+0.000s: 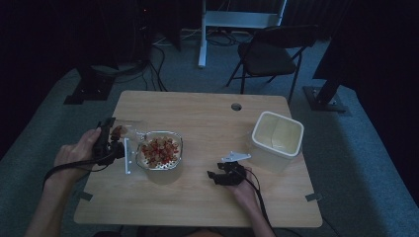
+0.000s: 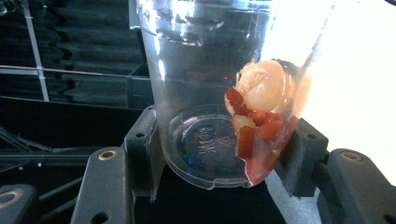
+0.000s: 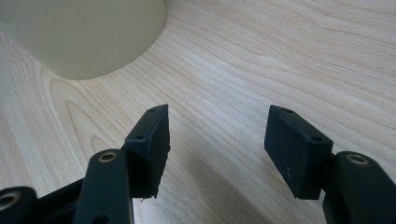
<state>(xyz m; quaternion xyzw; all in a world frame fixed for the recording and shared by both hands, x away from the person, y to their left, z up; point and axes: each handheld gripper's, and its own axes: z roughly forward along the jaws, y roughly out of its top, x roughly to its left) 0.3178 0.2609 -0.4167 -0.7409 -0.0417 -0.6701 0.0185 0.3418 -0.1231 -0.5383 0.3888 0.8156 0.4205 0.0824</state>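
One cup (image 1: 127, 129) at 9 o'clock, one strainer (image 1: 160, 150) at centre-left, one tub (image 1: 276, 139) at 3 o'clock, two grippers (image 1: 107, 143) (image 1: 223, 175), one chair (image 1: 272, 54) at 12.

The one marking with lettering is embossed in the clear bottom of the plastic cup (image 2: 205, 144), seen in the left gripper view. It is a small raised mark near the middle of the round base, just left of the red fruit pieces (image 2: 254, 128) that lie against the cup's wall. Its characters are too faint and blurred to read, and beside them there seems to be a small triangular sign, which cannot be made out either. Nothing else bears writing that can be read.
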